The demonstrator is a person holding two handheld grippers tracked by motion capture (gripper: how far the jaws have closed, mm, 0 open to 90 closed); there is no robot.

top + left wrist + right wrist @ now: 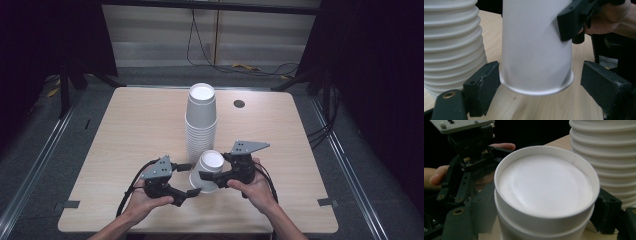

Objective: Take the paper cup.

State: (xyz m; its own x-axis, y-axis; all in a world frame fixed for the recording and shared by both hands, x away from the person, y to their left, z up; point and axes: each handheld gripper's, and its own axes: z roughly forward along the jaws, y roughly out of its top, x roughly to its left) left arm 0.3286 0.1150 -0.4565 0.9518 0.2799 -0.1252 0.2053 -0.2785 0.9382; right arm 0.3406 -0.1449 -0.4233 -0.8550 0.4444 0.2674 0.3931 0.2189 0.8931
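Right fingers (205,176) clamp an upturned cup (208,171), left fingers (189,179) wide apart, over pale wooden table (135,135)

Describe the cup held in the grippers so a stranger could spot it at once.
On the light wooden table, find the tall stack of upside-down white paper cups near the middle. Just in front of it, the right gripper clamps a short white paper cup piece. Unlike the stack, it is tilted, separate, and flanked by the open left gripper.
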